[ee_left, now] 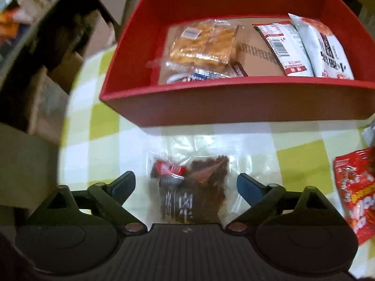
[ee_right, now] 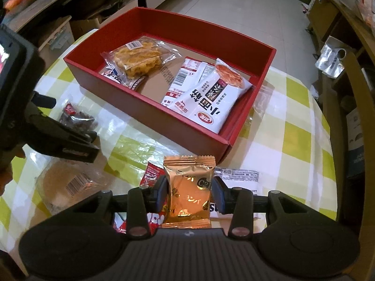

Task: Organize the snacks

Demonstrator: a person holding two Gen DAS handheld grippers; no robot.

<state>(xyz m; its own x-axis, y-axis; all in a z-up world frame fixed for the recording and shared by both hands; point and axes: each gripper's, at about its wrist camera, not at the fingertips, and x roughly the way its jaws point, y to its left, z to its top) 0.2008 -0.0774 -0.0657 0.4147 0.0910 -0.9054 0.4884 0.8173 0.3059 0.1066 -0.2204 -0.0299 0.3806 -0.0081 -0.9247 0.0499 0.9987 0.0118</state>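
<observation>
A red box (ee_left: 234, 107) (ee_right: 187, 126) on the checked table holds a clear pack of golden crackers (ee_left: 204, 44) (ee_right: 140, 57), a blue-and-white pack (ee_left: 199, 75) and two white packets (ee_left: 323, 49) (ee_right: 211, 103). My left gripper (ee_left: 186, 185) is open, its fingers either side of a clear packet of dark dried meat (ee_left: 192, 187) (ee_right: 77, 119) lying on the table before the box. My right gripper (ee_right: 189, 193) is shut on an orange-gold foil packet (ee_right: 188, 192), held above the table near the box's front corner.
A red snack bag (ee_left: 356, 194) (ee_right: 150, 178) lies on the table, partly under the right gripper. A round brown pastry in clear wrap (ee_right: 68, 185) and a white labelled packet (ee_right: 239, 178) also lie there. Cardboard boxes (ee_left: 46, 75) stand beyond the table's left edge.
</observation>
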